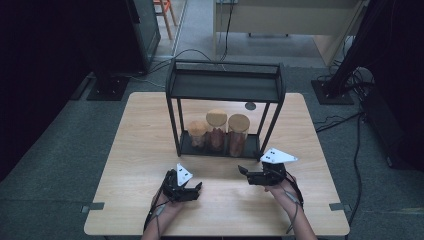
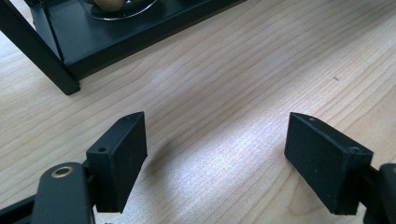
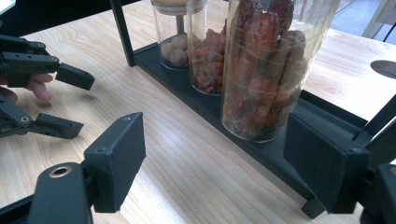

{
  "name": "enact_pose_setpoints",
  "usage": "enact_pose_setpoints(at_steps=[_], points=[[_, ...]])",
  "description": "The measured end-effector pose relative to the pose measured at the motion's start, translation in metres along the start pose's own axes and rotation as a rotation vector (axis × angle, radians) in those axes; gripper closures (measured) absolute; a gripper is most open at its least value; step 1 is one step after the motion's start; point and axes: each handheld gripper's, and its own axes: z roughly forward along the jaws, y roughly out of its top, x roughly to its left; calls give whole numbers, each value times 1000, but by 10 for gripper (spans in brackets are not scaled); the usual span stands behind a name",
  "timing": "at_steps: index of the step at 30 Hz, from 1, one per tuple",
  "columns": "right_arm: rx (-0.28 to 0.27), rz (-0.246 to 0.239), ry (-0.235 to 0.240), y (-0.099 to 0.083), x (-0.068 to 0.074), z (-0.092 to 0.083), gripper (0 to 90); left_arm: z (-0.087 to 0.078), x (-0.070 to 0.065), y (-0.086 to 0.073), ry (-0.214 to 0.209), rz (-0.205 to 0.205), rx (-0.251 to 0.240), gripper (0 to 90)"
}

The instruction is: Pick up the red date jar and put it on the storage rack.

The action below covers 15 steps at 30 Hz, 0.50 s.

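Hovering low over the pale wooden counter [image 1: 140,150], the left tool [image 1: 199,188] has its jaws spread and holds nothing. Ahead, on the bottom tray of the black metal two-tier rack [image 1: 225,87], stand three cork-lidded glass jars of dried food. The right tool [image 1: 243,171], jaws also wide apart and empty, points at the rightmost tall jar of reddish-brown pieces [image 3: 268,70], just short of it. It looks like the approach step; next, I'd guess, the jaws must straddle that jar and close.

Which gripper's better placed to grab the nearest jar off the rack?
Right. The right gripper, jaws open, faces the rightmost jar close ahead; the left gripper points at bare table beside the rack.
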Motion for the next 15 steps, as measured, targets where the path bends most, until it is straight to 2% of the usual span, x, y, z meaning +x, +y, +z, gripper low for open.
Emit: enact_pose_setpoints(at_steps=[8, 15], points=[[-8, 4, 11, -4, 0, -1, 212, -1, -2, 0, 18, 8, -3, 214], [1, 12, 16, -13, -4, -3, 213, 0, -1, 0, 22, -2, 1, 214]])
